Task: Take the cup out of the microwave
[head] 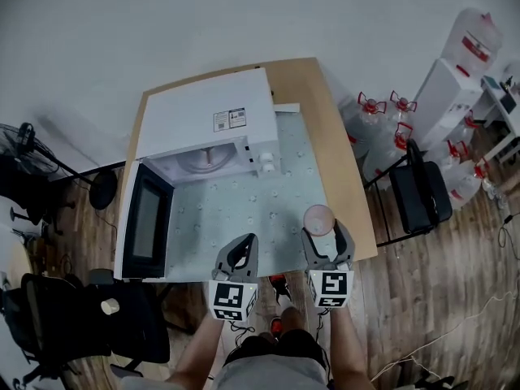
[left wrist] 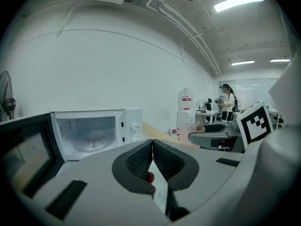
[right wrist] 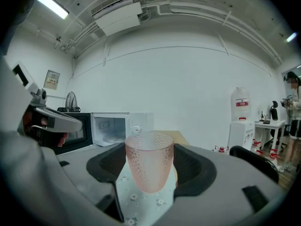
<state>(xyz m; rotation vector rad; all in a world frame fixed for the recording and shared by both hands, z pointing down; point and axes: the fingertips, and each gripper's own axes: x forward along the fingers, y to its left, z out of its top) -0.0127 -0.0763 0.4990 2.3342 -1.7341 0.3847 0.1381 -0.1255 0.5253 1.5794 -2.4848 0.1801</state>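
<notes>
One upright cup (right wrist: 149, 166), mouth up, pinched by right gripper (head: 325, 234); left gripper (left wrist: 152, 149) pressed together

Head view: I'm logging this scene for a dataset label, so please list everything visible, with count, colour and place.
microwave: one, white, table's left rear, door open, nothing but the turntable inside
cup: one, translucent pink, upright, outside the microwave, held at table's front right
table: one, light wood
mat: one, pale, flower print, on the table
water bottles: several, clear with red caps, floor at right
chair: one, black, right of the table
fan: one, black, far left
left tool: shut, empty
right tool: shut on the cup
</notes>
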